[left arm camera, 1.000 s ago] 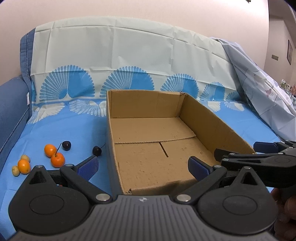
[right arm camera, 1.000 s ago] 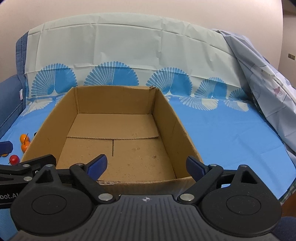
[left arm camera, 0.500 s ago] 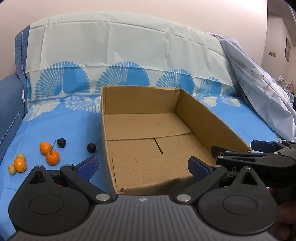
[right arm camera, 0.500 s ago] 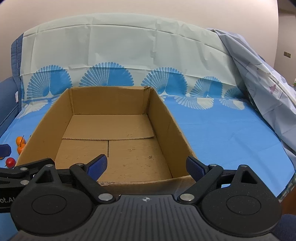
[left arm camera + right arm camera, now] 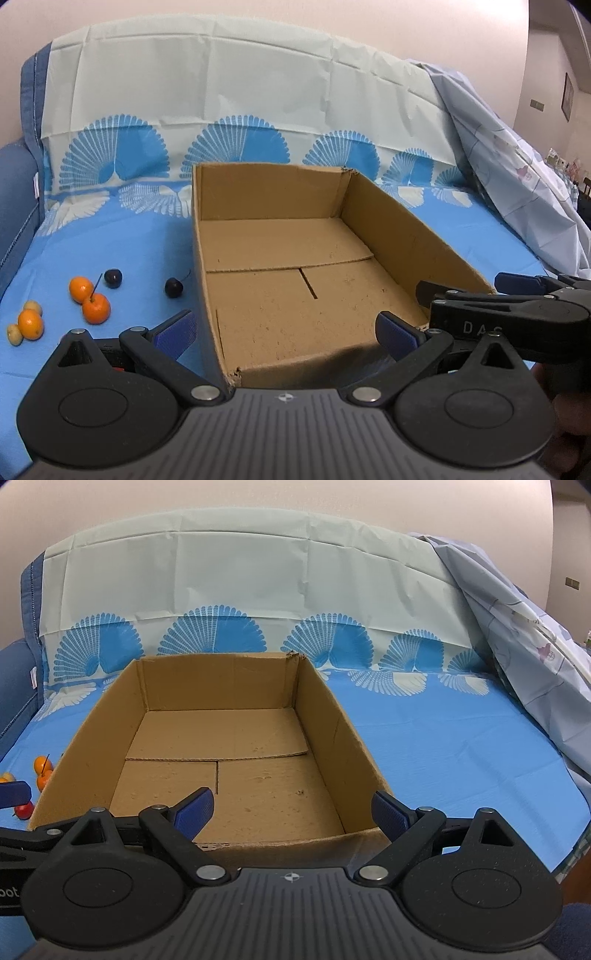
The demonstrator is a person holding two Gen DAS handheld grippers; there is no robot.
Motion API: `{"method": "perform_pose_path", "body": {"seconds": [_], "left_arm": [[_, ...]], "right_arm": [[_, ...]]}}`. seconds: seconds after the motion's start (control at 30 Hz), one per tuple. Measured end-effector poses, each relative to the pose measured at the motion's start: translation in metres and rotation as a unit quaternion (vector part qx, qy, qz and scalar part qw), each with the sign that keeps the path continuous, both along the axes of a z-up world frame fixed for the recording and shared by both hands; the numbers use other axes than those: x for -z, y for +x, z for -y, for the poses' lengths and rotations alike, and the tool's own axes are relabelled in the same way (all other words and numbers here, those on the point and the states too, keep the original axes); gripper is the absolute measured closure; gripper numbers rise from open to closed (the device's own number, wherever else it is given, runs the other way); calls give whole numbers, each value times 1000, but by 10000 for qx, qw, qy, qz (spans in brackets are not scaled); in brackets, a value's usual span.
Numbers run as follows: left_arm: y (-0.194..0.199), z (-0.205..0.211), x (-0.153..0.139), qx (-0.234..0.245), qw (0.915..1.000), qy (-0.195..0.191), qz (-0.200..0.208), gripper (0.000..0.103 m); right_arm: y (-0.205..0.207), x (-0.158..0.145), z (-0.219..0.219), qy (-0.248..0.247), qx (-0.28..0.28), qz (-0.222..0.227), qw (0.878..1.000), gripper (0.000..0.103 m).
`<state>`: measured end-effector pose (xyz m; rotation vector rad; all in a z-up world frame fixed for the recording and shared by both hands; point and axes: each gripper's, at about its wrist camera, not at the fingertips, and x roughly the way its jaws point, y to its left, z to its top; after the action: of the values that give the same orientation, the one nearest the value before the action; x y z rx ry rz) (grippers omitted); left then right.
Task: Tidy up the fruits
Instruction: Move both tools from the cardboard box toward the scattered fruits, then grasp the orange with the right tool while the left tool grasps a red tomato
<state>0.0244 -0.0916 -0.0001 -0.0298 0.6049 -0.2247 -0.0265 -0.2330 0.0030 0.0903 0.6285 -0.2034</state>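
While both grippers wait with their jaws wide apart and nothing in them, no fruit has gone in yet. The left gripper (image 5: 284,334) hangs over the near left corner of the cardboard box (image 5: 413,236), and the right gripper (image 5: 293,812) hangs over its near edge. The oranges (image 5: 96,308) and dark cherries (image 5: 173,287) lie on the blue cloth (image 5: 110,240) left of the box. They are round, so a bump could make them roll away. A side reach could also push the light box.
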Motion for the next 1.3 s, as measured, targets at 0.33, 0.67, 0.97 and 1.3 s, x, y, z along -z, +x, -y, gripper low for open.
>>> {"method": "perform_pose_path", "body": {"seconds": [0.33,0.67,0.97,1.3], "left_arm": [[-7,0,-5,86,9997,-44,232,0],[-11,1,-6,177,9993,-68,323,23],[-18,-3,-11,297,9975,60,632,75],[-28,-58,-65,1224,9784,920,1386,84]], "right_arm": [[-2,-1,-4,-59,-56,7,10000,17],[-2,-4,-4,-23,-78,35,10000,28],[-3,-8,-8,-20,-137,64,9999,39],[-6,-27,-32,397,-574,391,9968,72]]}}
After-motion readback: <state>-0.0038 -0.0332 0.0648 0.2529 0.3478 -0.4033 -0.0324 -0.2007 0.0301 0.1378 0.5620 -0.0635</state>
